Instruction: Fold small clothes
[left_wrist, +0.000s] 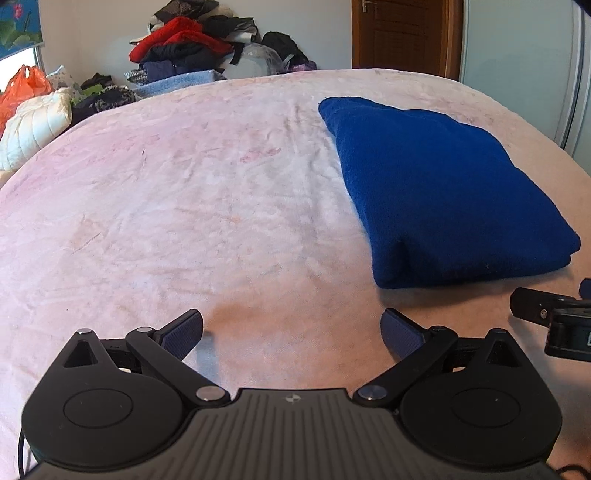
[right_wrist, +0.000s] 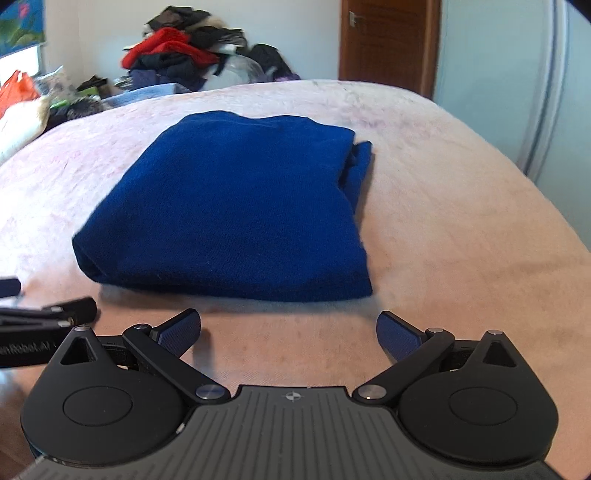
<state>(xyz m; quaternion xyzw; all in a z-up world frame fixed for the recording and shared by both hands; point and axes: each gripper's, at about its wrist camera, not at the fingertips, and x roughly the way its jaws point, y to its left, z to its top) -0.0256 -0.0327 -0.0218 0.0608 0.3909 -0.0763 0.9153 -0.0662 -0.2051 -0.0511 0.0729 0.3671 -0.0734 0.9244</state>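
Both grippers, left (left_wrist: 291, 330) & right (right_wrist: 289, 332), wide apart, near folded blue garment (right_wrist: 236, 206).

A pale pink plush bed cover (left_wrist: 177, 206) spreads across the bed. Beyond its far edge, against the white wall, rises a heap of red and dark clothes (left_wrist: 188, 44), with a folded light blue towel (left_wrist: 177, 83) at its foot. To the left sit an orange plastic bag (left_wrist: 22, 88) and a white quilted jacket (left_wrist: 33, 125). A brown wooden door (left_wrist: 402, 35) stands at the back right.
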